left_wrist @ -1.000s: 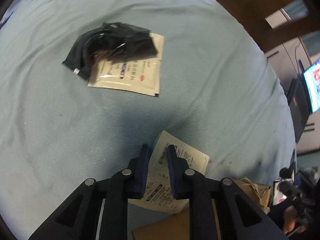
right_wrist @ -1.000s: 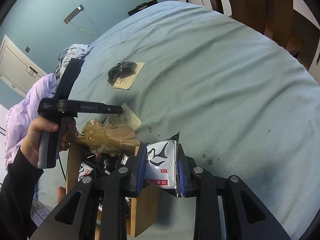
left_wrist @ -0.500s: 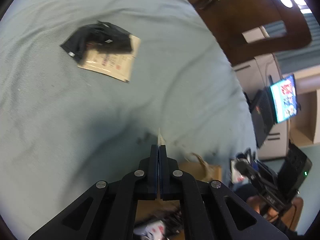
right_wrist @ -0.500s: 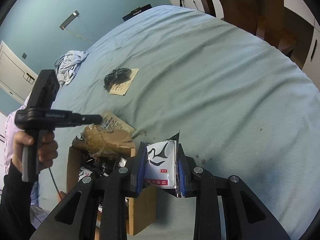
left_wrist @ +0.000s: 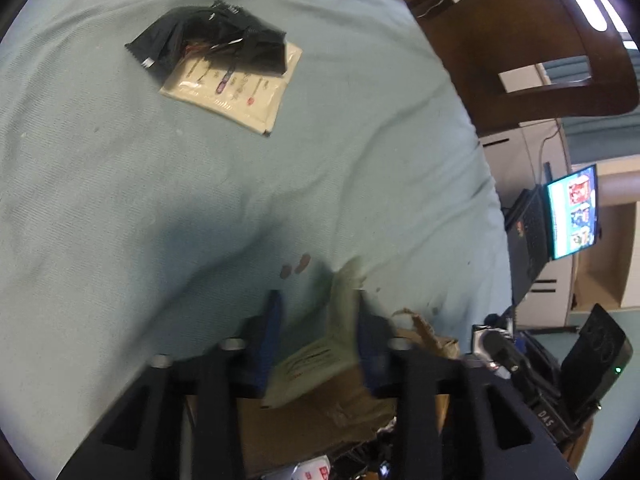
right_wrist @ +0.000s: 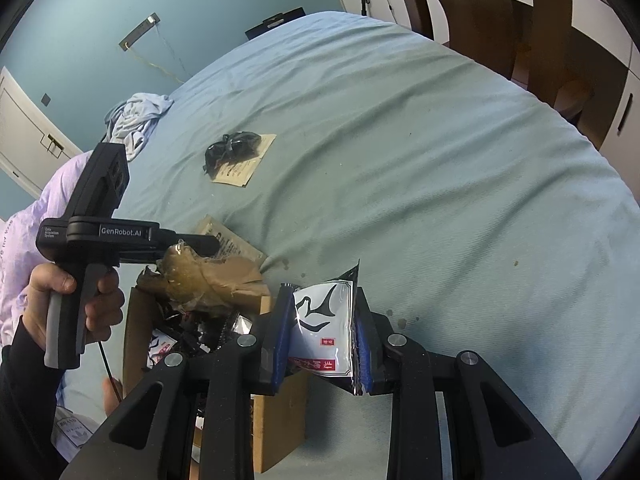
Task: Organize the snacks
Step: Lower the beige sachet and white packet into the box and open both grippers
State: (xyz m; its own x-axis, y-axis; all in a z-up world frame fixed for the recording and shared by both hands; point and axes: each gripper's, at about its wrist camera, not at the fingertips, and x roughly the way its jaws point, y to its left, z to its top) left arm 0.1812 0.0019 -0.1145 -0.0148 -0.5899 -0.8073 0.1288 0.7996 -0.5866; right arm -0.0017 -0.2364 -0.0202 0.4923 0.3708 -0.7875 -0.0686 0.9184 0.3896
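Observation:
My left gripper [left_wrist: 319,300] hovers over an open cardboard box [left_wrist: 320,420] at the bed's near edge, and its jaws are opening. A beige printed sachet [left_wrist: 316,360] hangs blurred between them, leaning on the right finger, with a clear gap to the left pad. My right gripper [right_wrist: 322,300] is shut on a white snack packet with a black bird print [right_wrist: 324,320], held above the box [right_wrist: 276,420]. In the right wrist view a person's hand [right_wrist: 80,300] holds the left gripper [right_wrist: 208,242] beside the box's crumpled brown flap.
A black packet [left_wrist: 212,40] lies on another beige sachet [left_wrist: 240,92] further out on the blue bedsheet [left_wrist: 120,200]. A wooden chair [left_wrist: 540,40] and a lit laptop screen [left_wrist: 572,212] stand beyond the bed. Crumpled clothing [right_wrist: 136,120] lies at the far corner.
The left gripper shut on the beige sachet, lifted it off the sheet and rolled over the box; its jaws have now parted. The right gripper kept still with its packet.

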